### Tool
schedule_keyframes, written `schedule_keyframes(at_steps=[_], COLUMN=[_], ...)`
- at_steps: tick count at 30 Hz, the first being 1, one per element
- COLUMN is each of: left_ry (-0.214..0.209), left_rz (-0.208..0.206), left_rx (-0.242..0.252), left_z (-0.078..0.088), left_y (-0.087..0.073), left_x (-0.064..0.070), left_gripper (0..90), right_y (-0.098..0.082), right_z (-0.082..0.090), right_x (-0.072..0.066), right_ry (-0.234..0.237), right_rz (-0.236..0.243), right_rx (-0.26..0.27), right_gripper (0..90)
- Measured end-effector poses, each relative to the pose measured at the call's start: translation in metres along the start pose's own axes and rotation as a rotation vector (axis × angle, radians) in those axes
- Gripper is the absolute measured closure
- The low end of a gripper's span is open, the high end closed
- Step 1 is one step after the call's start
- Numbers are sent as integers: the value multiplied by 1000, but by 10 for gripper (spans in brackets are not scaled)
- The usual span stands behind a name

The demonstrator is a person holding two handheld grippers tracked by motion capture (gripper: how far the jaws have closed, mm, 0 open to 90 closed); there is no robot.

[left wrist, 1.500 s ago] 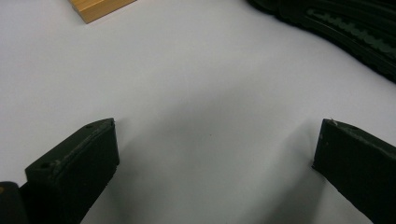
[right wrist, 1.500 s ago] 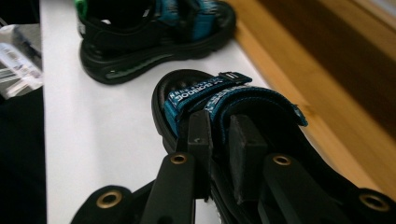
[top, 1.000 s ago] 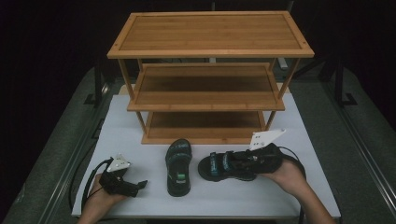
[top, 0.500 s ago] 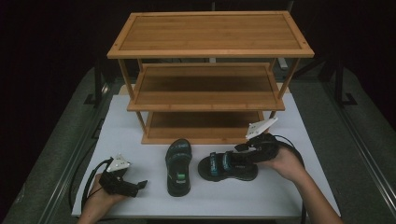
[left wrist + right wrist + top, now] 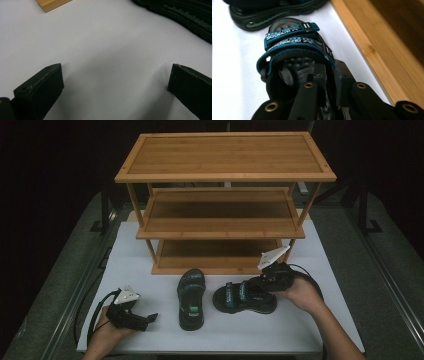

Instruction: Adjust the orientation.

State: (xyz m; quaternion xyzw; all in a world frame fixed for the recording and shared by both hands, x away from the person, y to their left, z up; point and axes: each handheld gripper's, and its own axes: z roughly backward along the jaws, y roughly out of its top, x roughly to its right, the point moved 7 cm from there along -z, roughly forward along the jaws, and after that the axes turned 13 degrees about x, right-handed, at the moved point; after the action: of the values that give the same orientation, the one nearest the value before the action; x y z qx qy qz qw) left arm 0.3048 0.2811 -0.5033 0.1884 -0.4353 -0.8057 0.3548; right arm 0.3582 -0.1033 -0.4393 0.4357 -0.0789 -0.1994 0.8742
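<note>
A three-tier wooden rack (image 5: 225, 195) stands at the back of the white table (image 5: 330, 280). Two dark sandals lie in front of it, just beside each other. The left sandal (image 5: 191, 297) lies flat, pointing toward the rack. The right sandal (image 5: 244, 295) lies crosswise, its heel end toward the right hand (image 5: 302, 292).

The high view places the right gripper (image 5: 267, 279) at that heel but does not resolve the jaws. The right gripper view does: the jaws stand closed on the sandal's rear strap, teal bands ahead.

The left gripper (image 5: 150, 318) rests on the table near the front-left edge, apart from both sandals. Its own view shows the jaws spread wide over bare table, holding nothing.
</note>
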Motion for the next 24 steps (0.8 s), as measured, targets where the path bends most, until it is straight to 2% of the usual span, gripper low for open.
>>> schedule_keyframes(at_steps=[2, 7, 9, 14, 15, 17, 18, 24], left_ry=[-1, -1, -2, -2, -2, -2, -3, -2], left_rz=[-2, -2, -2, -2, -2, -2, -2, -2], left_rx=[-1, -2, -2, -2, -2, -2, -2, -2], left_z=[0, 0, 0, 0, 0, 0, 0, 0], left_y=[0, 0, 0, 0, 0, 0, 0, 0], left_x=[0, 0, 0, 0, 0, 0, 0, 0], left_gripper=[0, 0, 0, 0, 0, 0, 0, 0], right_y=[0, -5, -13, -21, -25, -26, -26, -21], right_z=[5, 21, 30, 35, 36, 36, 36, 40], right_x=[2, 11, 18, 24, 26, 27, 27, 23], right_ry=[-30, -100, -128, -152, -158, -161, -148, -120], right_rz=[-3, -49, -91, -125, -145, -150, -178, -208], right_rx=[2, 9, 17, 23, 21, 18, 27, 50], right_gripper=[809, 810, 813, 813, 813, 814, 822, 827])
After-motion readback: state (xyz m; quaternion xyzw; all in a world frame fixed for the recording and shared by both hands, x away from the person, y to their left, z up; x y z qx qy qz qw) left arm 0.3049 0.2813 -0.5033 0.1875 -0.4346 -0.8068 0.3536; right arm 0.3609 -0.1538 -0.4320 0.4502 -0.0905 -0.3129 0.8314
